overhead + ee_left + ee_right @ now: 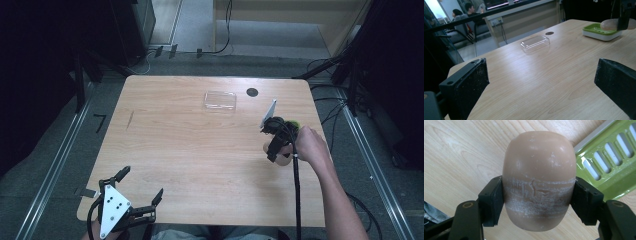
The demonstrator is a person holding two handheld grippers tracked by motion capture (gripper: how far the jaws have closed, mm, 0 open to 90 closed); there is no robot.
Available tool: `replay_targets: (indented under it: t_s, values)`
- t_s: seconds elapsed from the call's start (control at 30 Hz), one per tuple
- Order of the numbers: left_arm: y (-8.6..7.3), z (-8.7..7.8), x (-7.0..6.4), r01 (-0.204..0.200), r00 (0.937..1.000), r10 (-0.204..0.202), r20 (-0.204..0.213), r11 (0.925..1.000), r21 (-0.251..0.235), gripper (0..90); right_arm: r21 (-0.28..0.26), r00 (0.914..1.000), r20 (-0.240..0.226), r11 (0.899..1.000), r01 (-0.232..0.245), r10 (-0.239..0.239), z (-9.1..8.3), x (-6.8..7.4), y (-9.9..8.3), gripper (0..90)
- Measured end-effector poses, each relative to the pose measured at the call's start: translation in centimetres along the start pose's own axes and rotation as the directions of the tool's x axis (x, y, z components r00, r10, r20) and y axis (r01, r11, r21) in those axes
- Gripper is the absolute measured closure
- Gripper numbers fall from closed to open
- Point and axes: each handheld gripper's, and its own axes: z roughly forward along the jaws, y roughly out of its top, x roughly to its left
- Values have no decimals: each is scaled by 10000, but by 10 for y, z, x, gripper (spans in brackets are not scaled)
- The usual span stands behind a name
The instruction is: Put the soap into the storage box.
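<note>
Landmark: green soap dish (610,167), slotted top, white base, near the table's (200,165) right edge.

Right gripper (537,200): jaws pinching a tan bar of soap (539,180) across its middle, one on each side. In the right gripper view the soap hangs just beside the dish, over bare wood, its edge close to the dish's near rim; whether it overlaps the rim, cannot tell.

Left gripper (141,192): jaws spread wide, nothing between them, well away from the dish at the table's near-left corner.

Clear plastic lid (220,100): lies flat, apart from the dish toward the far side of the table. Dark round mark (252,92) just past it.

Risks, as I judge them:
- Soap surface looks dry and cracked with a whitish band where the jaws bite; rounded sides could let it squirt out under more squeeze.
- If released here, the bar likely lands off the dish or clips its rim and tips the dish.
- Harder pinch may gouge the bar.
</note>
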Motion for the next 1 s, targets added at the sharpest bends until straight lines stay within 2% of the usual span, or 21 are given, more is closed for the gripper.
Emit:
replay_targets:
  t_s: [0.5, 1.0]
  values:
    - [0, 0, 0, 0, 10000, 0, 14, 10000, -1, 0, -316, 9986, -30, 9981, -534, 533, -5, -20, -7, 334]
    - [0, 0, 0, -29, 10000, 29, 22, 10000, 8, 0, -466, 9965, -94, 9954, -836, 833, -4, -35, -8, 335]
